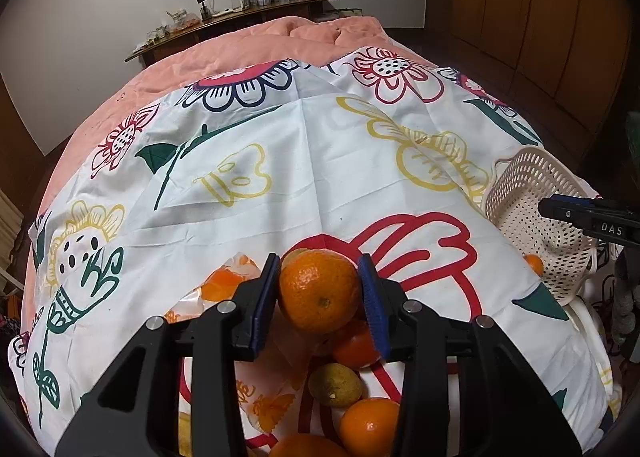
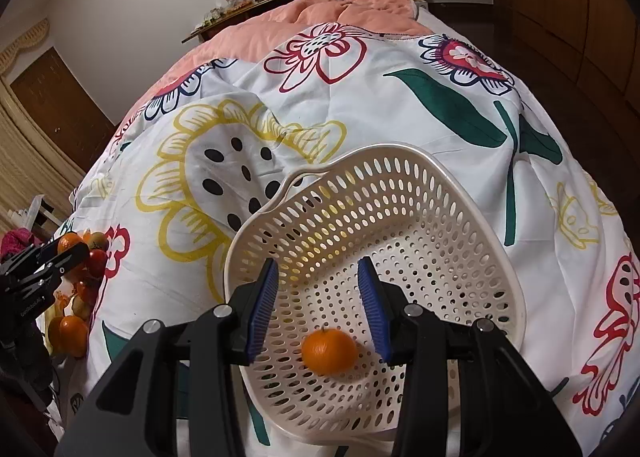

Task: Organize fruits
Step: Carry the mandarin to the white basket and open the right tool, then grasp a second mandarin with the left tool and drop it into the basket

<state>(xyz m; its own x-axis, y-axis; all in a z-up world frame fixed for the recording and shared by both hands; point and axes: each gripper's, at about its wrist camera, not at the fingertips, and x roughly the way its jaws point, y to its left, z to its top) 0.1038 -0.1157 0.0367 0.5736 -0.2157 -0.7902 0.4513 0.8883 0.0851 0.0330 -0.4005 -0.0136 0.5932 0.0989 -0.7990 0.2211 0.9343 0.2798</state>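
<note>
My left gripper (image 1: 319,269) is shut on an orange (image 1: 319,291), held above a pile of fruit (image 1: 352,385) with oranges and a greenish-brown fruit on the flowered sheet. The pile also shows at the far left of the right wrist view (image 2: 80,281), where the left gripper (image 2: 60,257) sits over it. My right gripper (image 2: 318,277) is open and empty, hovering over a white perforated basket (image 2: 460,217). One orange (image 2: 329,351) lies loose in the basket bottom, below and between the fingers. The basket also shows in the left wrist view (image 1: 532,193).
A flowered sheet (image 1: 320,161) covers the bed, with a pink quilt (image 1: 260,45) behind it. An orange-printed plastic bag (image 1: 224,285) lies under the fruit pile. A wooden shelf (image 1: 240,17) with small items stands by the far wall. Wooden wardrobe doors (image 1: 540,17) are at right.
</note>
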